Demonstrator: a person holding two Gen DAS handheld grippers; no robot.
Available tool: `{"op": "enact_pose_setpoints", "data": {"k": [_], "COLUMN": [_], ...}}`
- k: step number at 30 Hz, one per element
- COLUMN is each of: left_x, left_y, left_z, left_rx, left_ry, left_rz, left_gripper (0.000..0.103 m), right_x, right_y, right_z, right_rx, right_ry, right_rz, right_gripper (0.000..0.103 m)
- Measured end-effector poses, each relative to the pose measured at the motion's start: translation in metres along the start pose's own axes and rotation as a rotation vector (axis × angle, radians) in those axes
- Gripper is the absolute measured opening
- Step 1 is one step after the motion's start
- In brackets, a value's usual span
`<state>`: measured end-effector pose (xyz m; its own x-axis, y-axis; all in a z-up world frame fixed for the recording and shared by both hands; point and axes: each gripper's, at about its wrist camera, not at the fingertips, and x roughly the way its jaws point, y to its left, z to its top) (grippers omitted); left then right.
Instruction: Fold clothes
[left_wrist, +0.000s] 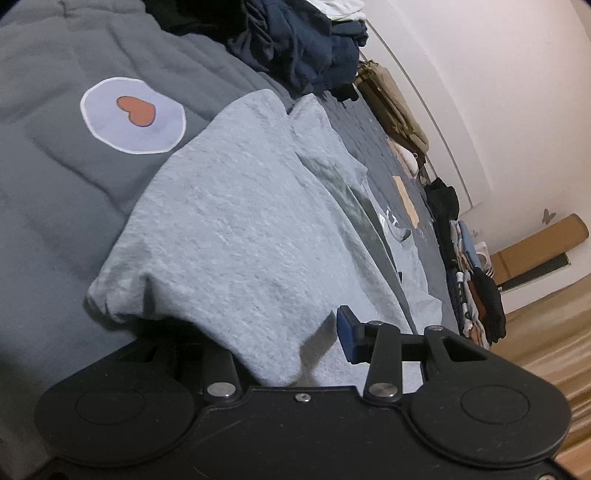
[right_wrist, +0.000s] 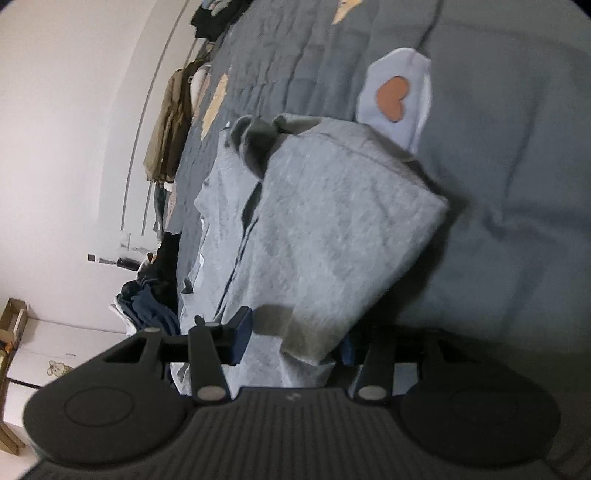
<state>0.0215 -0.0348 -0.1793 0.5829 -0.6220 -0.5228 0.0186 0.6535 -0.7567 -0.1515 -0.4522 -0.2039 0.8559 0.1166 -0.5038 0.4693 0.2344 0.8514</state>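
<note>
A light grey T-shirt (left_wrist: 236, 229) lies on the dark grey quilt (left_wrist: 55, 192), with one side folded over itself. In the left wrist view my left gripper (left_wrist: 275, 334) stands open at the shirt's near edge. Its right blue pad (left_wrist: 346, 332) shows, and the left finger is hidden under a flap of the cloth. In the right wrist view the same grey T-shirt (right_wrist: 332, 229) has a folded flap lying between the jaws of my right gripper (right_wrist: 295, 341), which is open. Its left blue pad (right_wrist: 242, 332) is bare, while the right pad is mostly covered by fabric.
The quilt carries a pale oval patch with an orange heart (left_wrist: 135, 112). A heap of dark blue clothes (left_wrist: 295, 48) lies at the far end of the bed. Stacked folded clothes (left_wrist: 476, 295) line the bed's edge. A cardboard box (left_wrist: 539, 243) lies on the wooden floor by the white wall.
</note>
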Motion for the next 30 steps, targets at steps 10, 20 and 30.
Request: {"op": "enact_pose_setpoints", "data": {"k": [10,20,30], "left_x": [-0.015,-0.068,-0.129], "left_y": [-0.009,-0.004,0.013], "left_z": [-0.002,-0.001,-0.031], "left_rx": [0.095,0.118,0.200], "left_ry": [-0.041,0.000,0.136], "left_rz": [0.030,0.046,0.141], "left_gripper": [0.005,0.004,0.007], "right_x": [-0.006,-0.053,-0.102], "right_y": [0.007,0.018,0.001], "right_z": [-0.008,-0.036,-0.096], "right_rx": [-0.030,-0.074,-0.164], "right_ry": [-0.016,0.018,0.083], "right_rz": [-0.003,-0.025,-0.128], "right_gripper": [0.006,0.005,0.009]}}
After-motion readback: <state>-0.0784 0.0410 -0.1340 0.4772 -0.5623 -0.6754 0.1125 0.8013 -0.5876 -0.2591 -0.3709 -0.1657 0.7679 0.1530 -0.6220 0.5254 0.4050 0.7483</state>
